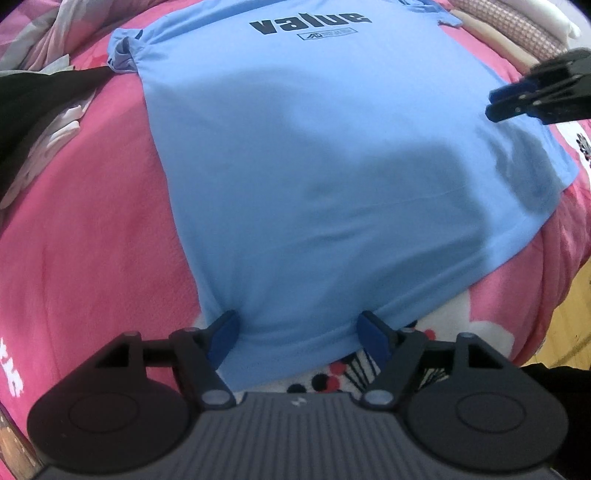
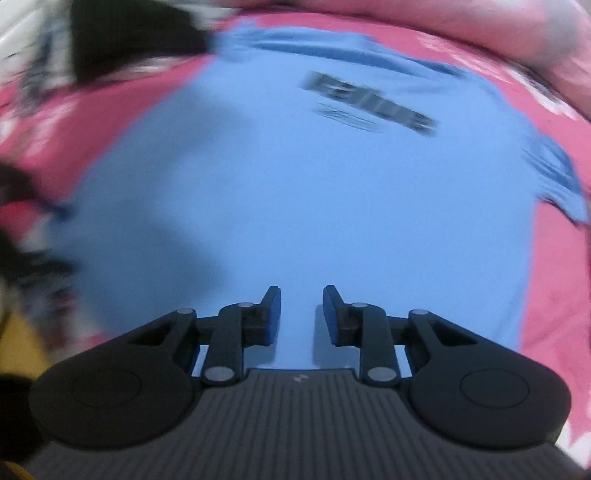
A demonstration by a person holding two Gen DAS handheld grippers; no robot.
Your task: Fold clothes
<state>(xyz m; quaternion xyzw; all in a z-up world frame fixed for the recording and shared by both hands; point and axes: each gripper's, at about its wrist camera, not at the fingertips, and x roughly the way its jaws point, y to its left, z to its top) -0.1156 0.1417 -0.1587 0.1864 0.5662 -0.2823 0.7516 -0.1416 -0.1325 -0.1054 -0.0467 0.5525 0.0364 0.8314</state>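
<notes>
A light blue T-shirt [image 1: 314,166] with a dark "value" print lies flat, front up, on a pink blanket [image 1: 92,240]. My left gripper [image 1: 298,334] stands open and wide at the shirt's near hem. The hem's left corner lies between its blue pads, which do not press on it. My right gripper [image 1: 495,104] hovers over the shirt's right side. In the blurred right wrist view the right gripper [image 2: 301,314] is open by a narrow gap above the T-shirt [image 2: 332,203], with nothing between its fingers.
Dark clothing [image 1: 37,99] and pale garments lie on the bed to the left of the shirt. Pillows [image 1: 517,33] sit at the far right. The bed's edge and a wooden floor [image 1: 565,332] show at the lower right.
</notes>
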